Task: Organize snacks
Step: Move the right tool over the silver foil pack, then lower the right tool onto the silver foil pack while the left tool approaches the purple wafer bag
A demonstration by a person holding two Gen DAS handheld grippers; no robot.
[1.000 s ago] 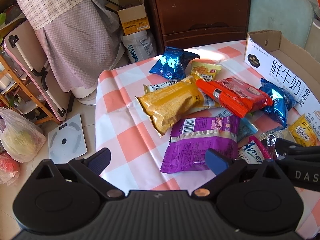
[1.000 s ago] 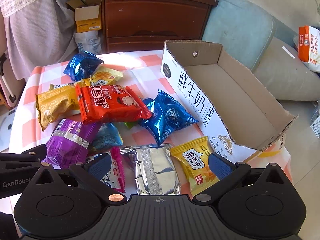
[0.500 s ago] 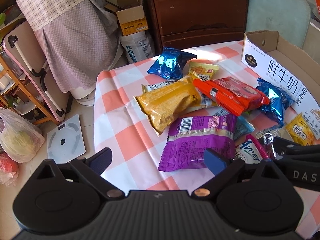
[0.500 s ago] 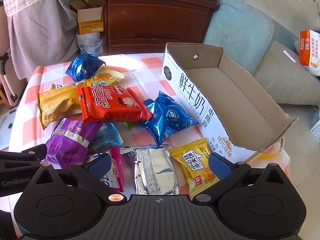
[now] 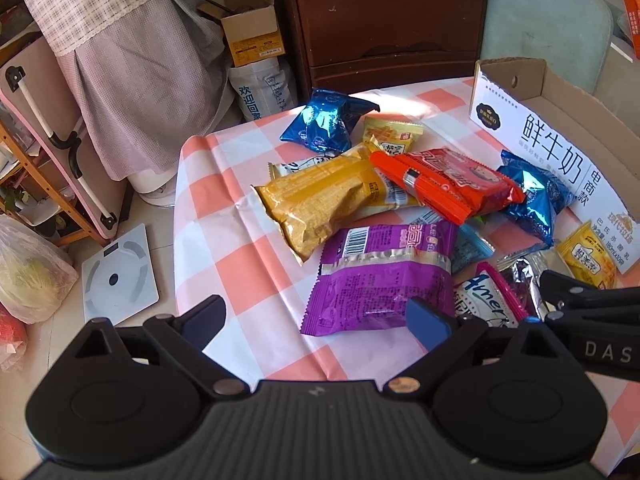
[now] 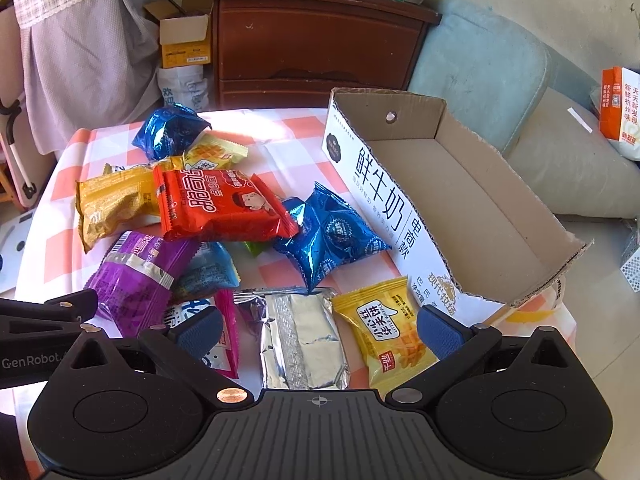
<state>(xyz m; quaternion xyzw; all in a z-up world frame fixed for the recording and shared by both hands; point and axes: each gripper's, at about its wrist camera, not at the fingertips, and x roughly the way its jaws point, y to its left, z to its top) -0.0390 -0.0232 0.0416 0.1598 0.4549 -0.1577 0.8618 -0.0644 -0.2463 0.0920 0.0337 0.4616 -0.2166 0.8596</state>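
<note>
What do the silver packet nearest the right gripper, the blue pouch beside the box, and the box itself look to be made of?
Silver packet: probably metallised foil film, mirror-shiny and unprinted, with a crimped centre seam.
Blue pouch: glossy metallic plastic film, judging by its sharp crinkles and bright glints.
Box: corrugated cardboard, matte brown inside with torn, wavy edges; the outer wall is white and printed.

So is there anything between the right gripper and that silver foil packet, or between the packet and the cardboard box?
Nothing visible blocks the open right gripper from the silver foil packet just ahead. Toward the cardboard box, the yellow waffle packet lies beside it, and the box's printed wall must be cleared.
</note>
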